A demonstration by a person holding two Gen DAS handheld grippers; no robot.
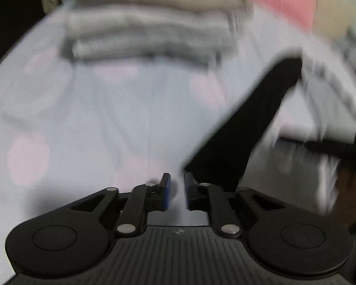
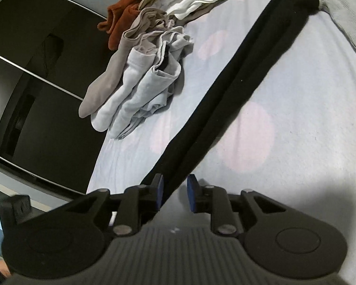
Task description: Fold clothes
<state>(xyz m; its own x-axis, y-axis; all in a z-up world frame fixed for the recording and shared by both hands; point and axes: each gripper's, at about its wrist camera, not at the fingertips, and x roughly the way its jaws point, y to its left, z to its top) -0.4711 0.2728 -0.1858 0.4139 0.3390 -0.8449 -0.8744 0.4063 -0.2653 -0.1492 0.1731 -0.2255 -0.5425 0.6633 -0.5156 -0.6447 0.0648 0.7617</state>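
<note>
A long black garment (image 2: pixel 239 76) lies stretched diagonally across the pale blue bed sheet (image 2: pixel 308 90). Its near end runs between the jaws of my right gripper (image 2: pixel 175 190), which stand slightly apart beside the cloth; the left pad (image 2: pixel 159 191) touches it. In the blurred left wrist view the same black garment (image 1: pixel 244 128) rises to the right of my left gripper (image 1: pixel 176 193), whose jaws stand a little apart with only sheet between them. The garment's near corner sits just beside the right pad (image 1: pixel 189 191).
A stack of folded grey and beige clothes (image 1: pixel 149 28) sits at the far side of the bed. A loose pile of grey, white and rust socks and garments (image 2: pixel 142 66) lies by the bed's left edge, next to a dark wardrobe (image 2: pixel 35 71). Pink fabric (image 1: pixel 284 0) shows at upper right.
</note>
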